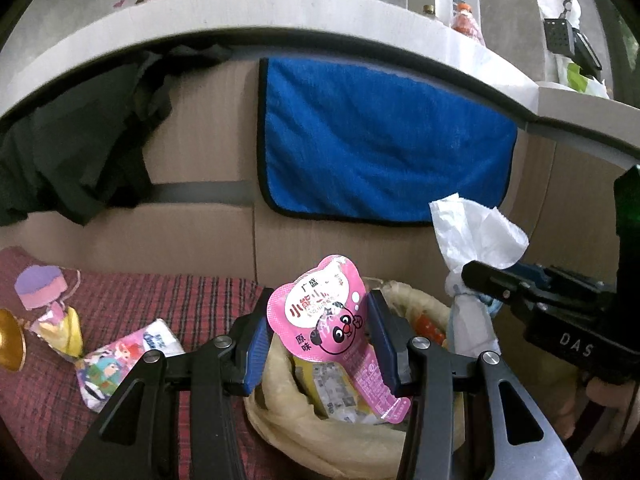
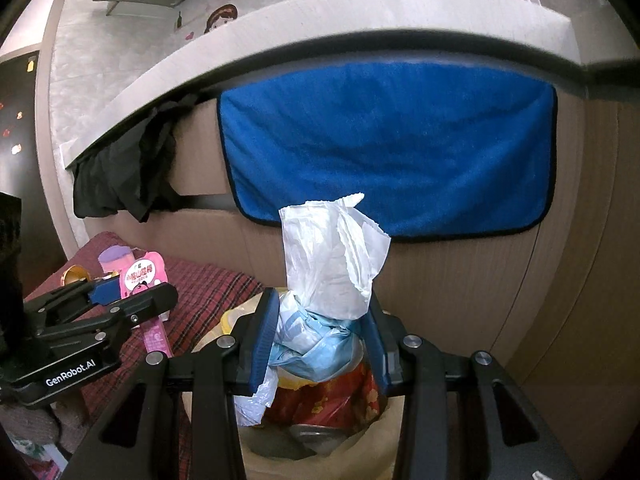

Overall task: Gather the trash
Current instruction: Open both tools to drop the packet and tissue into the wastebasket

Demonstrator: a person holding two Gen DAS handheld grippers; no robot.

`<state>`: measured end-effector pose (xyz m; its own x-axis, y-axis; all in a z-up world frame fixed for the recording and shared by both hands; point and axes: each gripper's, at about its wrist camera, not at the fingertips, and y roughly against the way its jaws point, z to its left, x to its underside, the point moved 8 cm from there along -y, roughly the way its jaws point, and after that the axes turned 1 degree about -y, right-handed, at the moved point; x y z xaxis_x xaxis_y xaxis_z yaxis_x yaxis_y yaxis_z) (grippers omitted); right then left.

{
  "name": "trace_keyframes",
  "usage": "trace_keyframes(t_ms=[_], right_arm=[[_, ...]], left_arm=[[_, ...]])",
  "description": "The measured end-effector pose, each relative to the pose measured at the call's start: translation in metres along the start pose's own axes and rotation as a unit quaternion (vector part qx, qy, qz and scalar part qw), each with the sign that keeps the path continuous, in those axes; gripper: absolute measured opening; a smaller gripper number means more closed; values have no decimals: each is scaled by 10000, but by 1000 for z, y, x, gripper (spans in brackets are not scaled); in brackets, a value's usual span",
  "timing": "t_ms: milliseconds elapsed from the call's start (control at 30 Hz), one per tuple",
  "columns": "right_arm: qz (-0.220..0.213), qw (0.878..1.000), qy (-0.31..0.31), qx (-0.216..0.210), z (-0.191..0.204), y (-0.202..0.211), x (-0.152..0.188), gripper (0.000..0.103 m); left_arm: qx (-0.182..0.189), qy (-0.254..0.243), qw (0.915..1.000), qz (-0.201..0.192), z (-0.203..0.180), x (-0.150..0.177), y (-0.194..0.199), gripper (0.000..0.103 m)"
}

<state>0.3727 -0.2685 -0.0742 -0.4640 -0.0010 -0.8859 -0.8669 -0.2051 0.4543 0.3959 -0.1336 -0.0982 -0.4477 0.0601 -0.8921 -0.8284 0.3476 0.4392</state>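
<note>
Beside the trash bag (image 1: 320, 436), off to its left, a red plaid cloth (image 1: 132, 300) carries three loose things: a gold-coloured object (image 1: 10, 344) at the far edge, a purple and yellow cartoon figure (image 1: 48, 304), and a small cartoon-printed tissue pack (image 1: 120, 364) nearest the bag.

Directly above the bag's left half, the left claw (image 1: 320, 344) grips a pink bear-shaped wrapper (image 1: 324, 320); its blue pads press on the wrapper's two sides, the rounded printed top stands up above the pads and the narrow tail hangs down over the bag's mouth.

The bag itself is pale yellow plastic with its rim rolled outward. Inside it lie a yellow packet, a scrap with grey print and something orange-red against the far wall (image 1: 428, 326); from the right wrist view, a red patterned wrapper (image 2: 332, 400) shows inside as well.

Above the bag's right half, the right claw (image 2: 320, 344) is closed on a bundle of white tissue and light blue plastic (image 2: 320, 328). The blue part sits pinched between the pads, the white tissue (image 2: 332, 256) flares upward from it, and a thin white plastic end (image 2: 256, 400) trails down over the bag's opening.

Behind the bag, a blue towel (image 1: 380, 136) hangs on a brown panel, with a dark cloth (image 1: 80, 152) draped to its left.
</note>
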Motion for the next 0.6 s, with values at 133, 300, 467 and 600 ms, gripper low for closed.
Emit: trace_keyframes(t_ms=[133,300,467,600], right_arm=[[123,9998,-137,-45,-5,-12,6,42],[260,9990,-355,-76,-12,-23,16,48],[290,9980,-533,-163,-16,-21,19,50],[294,9981,-486,-234,-9,-15,16,50]], left_arm=[[422,212,9984,320,0,3,-19,47],[771,527,9935,645,9,5,-34,55],[581,654,9947,539,28,-5,-20,56],[252,631,9972,295,53,-17,10,56]])
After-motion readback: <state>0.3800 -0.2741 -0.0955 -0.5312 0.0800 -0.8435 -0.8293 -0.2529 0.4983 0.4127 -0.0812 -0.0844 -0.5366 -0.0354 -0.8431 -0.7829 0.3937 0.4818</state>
